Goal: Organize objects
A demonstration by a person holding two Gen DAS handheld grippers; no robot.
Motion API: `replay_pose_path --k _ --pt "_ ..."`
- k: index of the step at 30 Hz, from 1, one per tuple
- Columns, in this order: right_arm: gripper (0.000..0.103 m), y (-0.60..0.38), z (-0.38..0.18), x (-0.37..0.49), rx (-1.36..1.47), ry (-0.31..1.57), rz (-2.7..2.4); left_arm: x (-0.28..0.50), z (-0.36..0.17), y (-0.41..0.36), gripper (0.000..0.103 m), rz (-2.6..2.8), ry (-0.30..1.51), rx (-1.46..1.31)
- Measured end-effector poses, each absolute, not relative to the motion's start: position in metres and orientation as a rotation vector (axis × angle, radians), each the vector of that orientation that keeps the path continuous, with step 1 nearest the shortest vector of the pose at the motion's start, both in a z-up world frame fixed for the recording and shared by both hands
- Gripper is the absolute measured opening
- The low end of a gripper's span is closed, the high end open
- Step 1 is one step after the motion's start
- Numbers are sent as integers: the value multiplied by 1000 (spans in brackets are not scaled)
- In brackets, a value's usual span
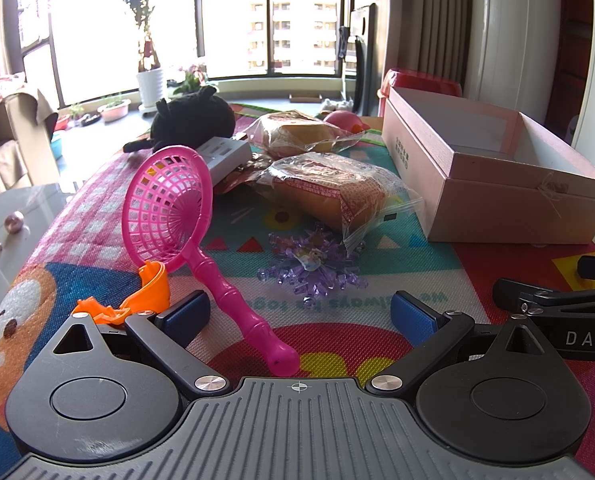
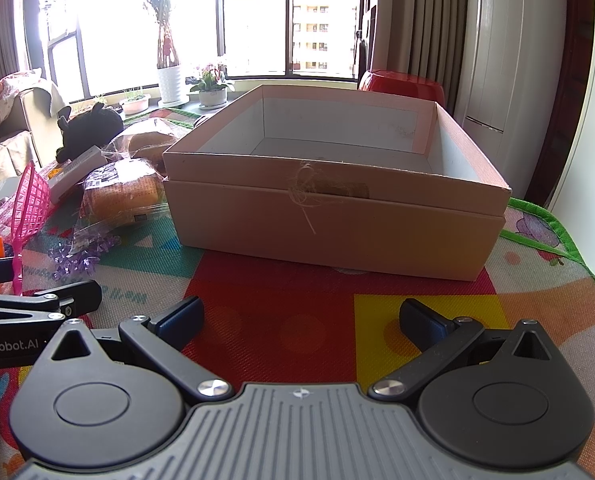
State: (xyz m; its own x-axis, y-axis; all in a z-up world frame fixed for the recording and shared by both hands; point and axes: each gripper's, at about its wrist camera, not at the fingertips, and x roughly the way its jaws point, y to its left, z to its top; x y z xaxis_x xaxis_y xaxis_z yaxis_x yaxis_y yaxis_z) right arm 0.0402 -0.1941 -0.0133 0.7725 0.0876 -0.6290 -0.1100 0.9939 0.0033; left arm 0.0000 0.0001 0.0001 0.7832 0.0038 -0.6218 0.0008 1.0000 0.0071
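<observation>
Both tools are spread wide with nothing between the pads, resting low over the play mat on the bench.

From the left wrist, my left tool (image 1: 299, 314) faces the clutter. The pink net (image 1: 168, 210) leans on an orange scoop (image 1: 153, 284), and its handle runs down toward me, ending between my open fingers nearer the left pad (image 1: 185, 314). Just beyond lies a purple crystal toy (image 1: 311, 266), then two bagged breads (image 1: 329, 194), one behind the other. Farther back are a grey strip (image 1: 227, 154) and a black plush (image 1: 195, 118). The box (image 1: 497, 196) stands open at far right, well apart from the net. My right tool's arm shows at the right edge.

From the right wrist, my right tool (image 2: 301, 320) points straight at the box (image 2: 337, 224), which looks empty as far as I can see into it; a twine bow hangs on its near wall. The net, breads and plush are crowded to the left of it.

I judge that nothing is sorted yet and the first pick is in hand. The net handle is the handiest target: I would nudge the left tool forward and slightly left to centre the handle, close on it, lift clear of the scoop, and carry it right to the box. The handle is thin and slick-looking, so it may swivel under the weight of the hoop.
</observation>
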Motion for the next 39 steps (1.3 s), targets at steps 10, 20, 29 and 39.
replay_pose_path --k 10,20,29,39 --pt "103 -198 -5 49 -28 769 142 -8 4 8 99 -25 657 -42" --pt "103 -194 -5 49 -56 782 146 -64 34 65 99 55 553 1" --pt "103 -195 -4 44 -63 778 184 -53 28 108 87 25 608 -54" --pt "103 -176 3 30 -155 694 231 -47 16 102 75 -96 614 -38"
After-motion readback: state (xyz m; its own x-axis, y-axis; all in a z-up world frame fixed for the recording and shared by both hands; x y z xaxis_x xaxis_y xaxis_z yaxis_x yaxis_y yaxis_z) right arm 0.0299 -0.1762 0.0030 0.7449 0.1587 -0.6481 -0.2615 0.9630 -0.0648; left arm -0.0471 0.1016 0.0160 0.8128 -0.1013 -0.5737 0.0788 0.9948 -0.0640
